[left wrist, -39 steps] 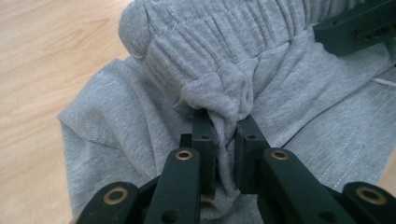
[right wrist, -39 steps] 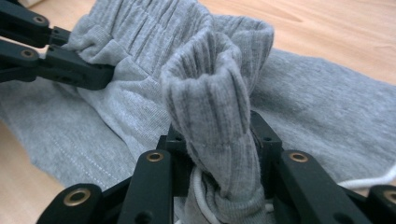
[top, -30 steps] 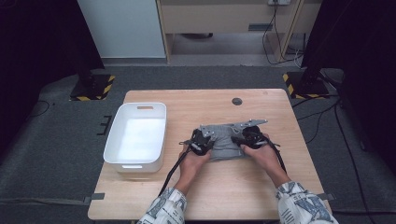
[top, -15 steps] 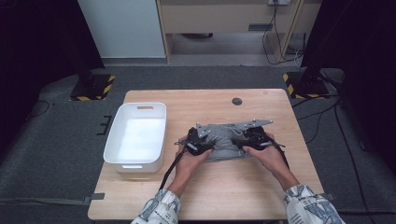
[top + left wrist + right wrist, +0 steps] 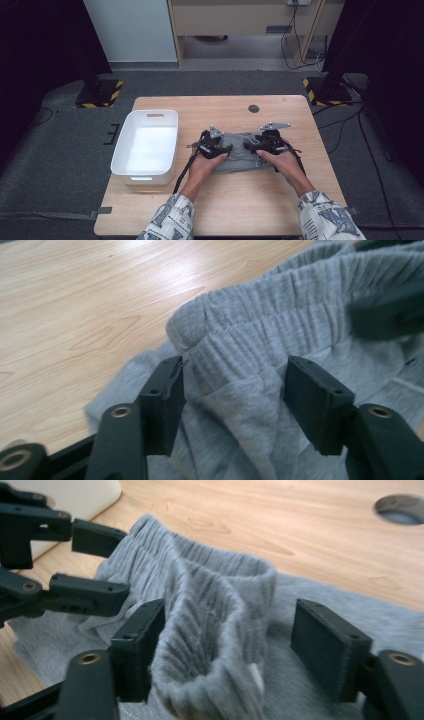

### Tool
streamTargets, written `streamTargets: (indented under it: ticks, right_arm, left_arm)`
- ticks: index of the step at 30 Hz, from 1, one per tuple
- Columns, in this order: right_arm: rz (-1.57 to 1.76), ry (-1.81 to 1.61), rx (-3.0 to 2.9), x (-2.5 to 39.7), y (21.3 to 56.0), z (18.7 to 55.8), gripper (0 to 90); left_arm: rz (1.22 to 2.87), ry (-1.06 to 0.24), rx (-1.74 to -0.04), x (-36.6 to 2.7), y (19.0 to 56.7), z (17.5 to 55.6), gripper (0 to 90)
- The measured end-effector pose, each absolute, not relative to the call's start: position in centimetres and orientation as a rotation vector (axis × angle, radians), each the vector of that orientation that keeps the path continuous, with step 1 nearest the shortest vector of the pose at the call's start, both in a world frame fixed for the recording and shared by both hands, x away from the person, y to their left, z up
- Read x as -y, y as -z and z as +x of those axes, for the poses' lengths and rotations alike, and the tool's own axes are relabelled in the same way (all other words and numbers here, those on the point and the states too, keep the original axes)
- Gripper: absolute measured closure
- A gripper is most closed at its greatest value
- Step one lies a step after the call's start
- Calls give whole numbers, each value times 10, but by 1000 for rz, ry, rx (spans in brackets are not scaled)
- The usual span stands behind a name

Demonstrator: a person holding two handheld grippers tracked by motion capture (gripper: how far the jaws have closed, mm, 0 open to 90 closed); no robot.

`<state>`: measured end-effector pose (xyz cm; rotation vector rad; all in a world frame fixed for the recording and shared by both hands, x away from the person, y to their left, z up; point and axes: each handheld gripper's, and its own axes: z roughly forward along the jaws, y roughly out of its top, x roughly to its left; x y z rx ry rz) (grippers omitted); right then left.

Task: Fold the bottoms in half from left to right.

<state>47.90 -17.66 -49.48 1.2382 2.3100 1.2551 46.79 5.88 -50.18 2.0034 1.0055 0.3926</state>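
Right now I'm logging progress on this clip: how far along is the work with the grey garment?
Early stage. Done: the grey garment lies on the table, its ribbed waistband bunched up. In hand: the left gripper and right gripper each straddle the waistband with jaws open, nothing clamped. Left: gripping and handling it; if it's meant for the white bin, that holds nothing yet.

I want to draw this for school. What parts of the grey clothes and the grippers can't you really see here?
- High view: the grey garment is partly covered by the left gripper, the right gripper and both hands, so its kind stays unclear.
- Left gripper view: the garment runs off the bottom and right edges; the dark shape at right is blurred.
- Right gripper view: the hole in the table is cut by the edge.
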Motion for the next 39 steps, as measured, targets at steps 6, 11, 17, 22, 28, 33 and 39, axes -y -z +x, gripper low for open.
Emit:
streamTargets:
  ticks: [6,11,17,22,28,33,39]
  right_arm:
    - [1205,-1292,-2327,175,496,479,520]
    - [1171,-1294,-2330,180,490,466,594]
    - [1081,-1257,-2352,178,484,441,583]
    - [1035,-1245,-2383,177,486,424,548]
    - [1002,-1212,-2397,178,491,410,557]
    - [992,-1214,-2398,179,494,405,582]
    - [989,-1210,-2406,181,497,399,557]
  left_arm:
    - [2021,-403,-960,-58,497,467,547]
    - [2015,-424,-925,-57,493,457,635]
    - [2036,-450,-874,-58,487,431,654]
    - [2052,-435,-857,-66,488,409,660]
    - [2054,-434,-853,-70,489,397,604]
    - [2048,-463,-841,-69,487,394,434]
    - [2052,-475,-823,-67,487,393,382]
